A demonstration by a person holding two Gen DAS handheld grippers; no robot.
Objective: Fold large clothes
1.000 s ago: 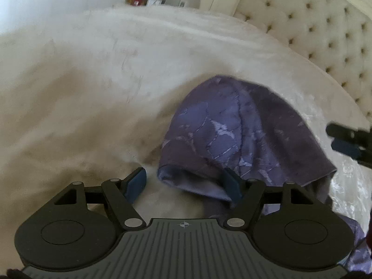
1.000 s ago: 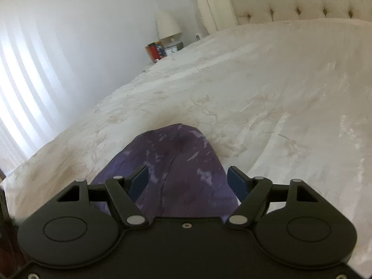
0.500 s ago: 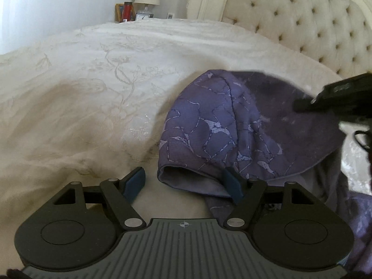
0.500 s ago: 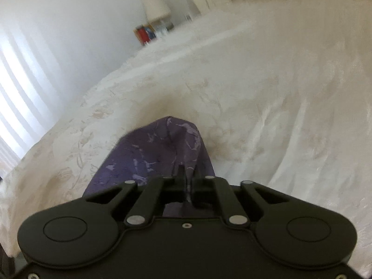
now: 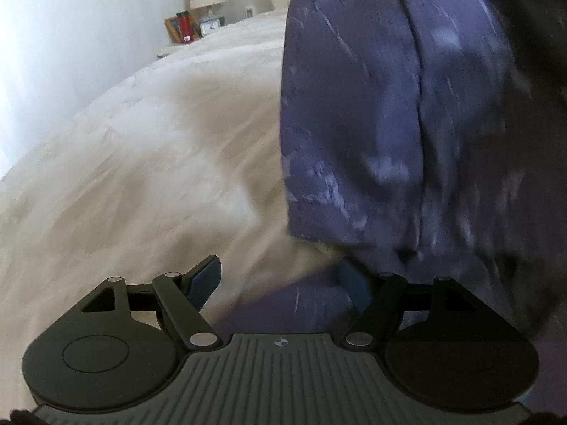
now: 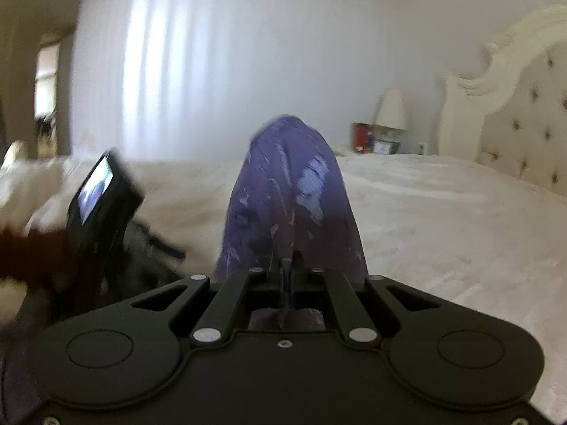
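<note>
A purple patterned garment [image 5: 389, 113] hangs lifted above the cream bedspread [image 5: 141, 177], filling the right of the left wrist view. My left gripper [image 5: 280, 279] is open and empty; its right pad sits at the garment's lower hem. In the right wrist view my right gripper [image 6: 286, 272] is shut on a fold of the garment [image 6: 290, 191], which rises as a peak in front of the fingers. The left gripper's body with its small screen [image 6: 102, 198] shows blurred at the left of that view.
A tufted cream headboard [image 6: 524, 117] stands at the right. A nightstand with a lamp [image 6: 389, 109], a red bottle [image 5: 183, 26] and a clock sits by the white wall. The bedspread [image 6: 443, 212] stretches wide to the right.
My right gripper closed on the garment and lifted it up off the bed. The cloth now hangs high in front of the left gripper, which stayed open.
</note>
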